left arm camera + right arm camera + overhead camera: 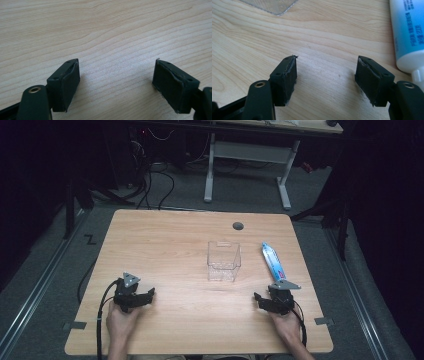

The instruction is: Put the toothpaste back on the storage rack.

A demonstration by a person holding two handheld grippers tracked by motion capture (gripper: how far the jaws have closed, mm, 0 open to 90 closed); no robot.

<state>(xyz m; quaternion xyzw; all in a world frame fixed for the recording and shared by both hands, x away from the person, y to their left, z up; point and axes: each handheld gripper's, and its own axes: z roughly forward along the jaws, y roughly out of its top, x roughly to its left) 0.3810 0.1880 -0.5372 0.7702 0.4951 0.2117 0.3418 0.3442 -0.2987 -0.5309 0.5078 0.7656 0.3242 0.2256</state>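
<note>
Black rubber pads [287, 77] of our right tool [325, 80] sit closest to us in the right gripper view, spread wide with bare wood between them and nothing held. Just off its right jaw lies the toothpaste tube [408, 32], its white cap end near that jaw but not touching it. From above, the right tool [274, 301] rests low on the desk [165, 240] at the near right, and the tube [273, 261] runs away from it toward the far edge, flat on the wood, with its crimped tail pointing away. To the left of the tube, well apart from it, stands a clear plastic box [224, 261], upright and open at the top, with nothing in it that we can make out. Our left tool [134, 296] rests at the near left, far from both; in the left gripper view its jaws also stand wide apart over plain wood. We judge the tube light, soft in the body and somewhat slick, so a squeeze at mid-length could dent it or let it slide. We would rather take it across its width near the stiff shoulder by the cap, where it should hold its shape. The box looks thin-walled and light, likely to skid or tip if nudged.
</note>
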